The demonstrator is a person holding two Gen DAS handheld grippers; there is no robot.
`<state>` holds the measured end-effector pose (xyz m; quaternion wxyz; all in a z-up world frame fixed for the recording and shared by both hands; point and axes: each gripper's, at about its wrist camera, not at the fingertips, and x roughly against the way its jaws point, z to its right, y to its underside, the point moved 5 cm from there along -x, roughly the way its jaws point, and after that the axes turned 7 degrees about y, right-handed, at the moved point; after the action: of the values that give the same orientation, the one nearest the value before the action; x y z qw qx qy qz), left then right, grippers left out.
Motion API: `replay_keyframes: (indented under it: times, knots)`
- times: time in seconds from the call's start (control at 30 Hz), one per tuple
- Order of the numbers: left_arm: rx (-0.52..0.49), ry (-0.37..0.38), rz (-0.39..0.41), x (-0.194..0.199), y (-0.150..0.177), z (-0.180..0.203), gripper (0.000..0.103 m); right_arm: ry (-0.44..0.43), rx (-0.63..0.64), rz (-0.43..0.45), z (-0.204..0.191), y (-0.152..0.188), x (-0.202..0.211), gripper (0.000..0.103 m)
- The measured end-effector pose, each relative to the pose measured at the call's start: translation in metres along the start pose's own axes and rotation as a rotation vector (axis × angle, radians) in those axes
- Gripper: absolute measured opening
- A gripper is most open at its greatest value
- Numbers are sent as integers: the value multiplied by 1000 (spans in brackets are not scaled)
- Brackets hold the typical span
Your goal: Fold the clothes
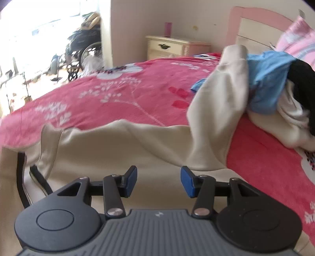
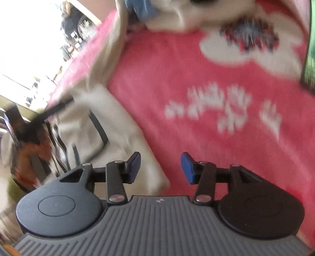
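A cream garment (image 1: 122, 145) with black trim lies spread on the pink floral bedspread (image 1: 110, 92); one part of it rises up to the right onto a pile. My left gripper (image 1: 159, 181) is open and empty, just above the cream cloth. In the blurred right wrist view my right gripper (image 2: 161, 167) is open and empty, over the edge of the cream garment (image 2: 102, 126) and the pink bedspread (image 2: 196, 78).
A pile of clothes lies at the right: a blue garment (image 1: 269, 78), a black one (image 1: 303, 86) and white ones. A pink pillow (image 1: 297, 39) and pink headboard (image 1: 256, 13) stand behind. A cream nightstand (image 1: 173, 47) stands past the bed; a wheelchair (image 1: 84, 53) stands by the window.
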<state>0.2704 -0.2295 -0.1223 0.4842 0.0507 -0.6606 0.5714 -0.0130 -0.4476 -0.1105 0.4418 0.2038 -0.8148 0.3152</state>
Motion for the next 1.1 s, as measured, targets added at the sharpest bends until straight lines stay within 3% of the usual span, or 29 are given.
replay_keyframes:
  times: [0.17, 0.37, 0.53, 0.57, 0.67, 0.83, 0.93, 0.97, 1.0, 1.1]
  knots:
    - [10, -8, -41, -20, 14, -6, 50, -84, 86, 166, -55, -81, 9, 45]
    - [7, -10, -64, -33, 25, -5, 51, -129, 187, 366, -140, -204, -23, 47]
    - [22, 5, -56, -33, 29, -7, 52, 60, 272, 496, -181, -304, -77, 55]
    - [24, 9, -54, -33, 30, -7, 52, 106, 289, 513, -185, -324, -89, 62]
    - [17, 19, -45, -33, 32, -8, 52, 231, 279, 505, -179, -373, -124, 65]
    - [20, 33, -38, -33, 33, -9, 52, 226, 143, 472, -163, -407, -157, 65]
    - [24, 40, -36, -34, 33, -10, 52, 227, 127, 469, -161, -410, -169, 54]
    - [25, 42, -34, -34, 33, -10, 52, 231, 131, 467, -161, -408, -170, 27]
    - [25, 44, -33, -34, 33, -10, 52, 231, 127, 462, -162, -404, -169, 8]
    - [32, 51, -31, -33, 33, -11, 52, 195, 125, 503, -165, -394, -151, 7]
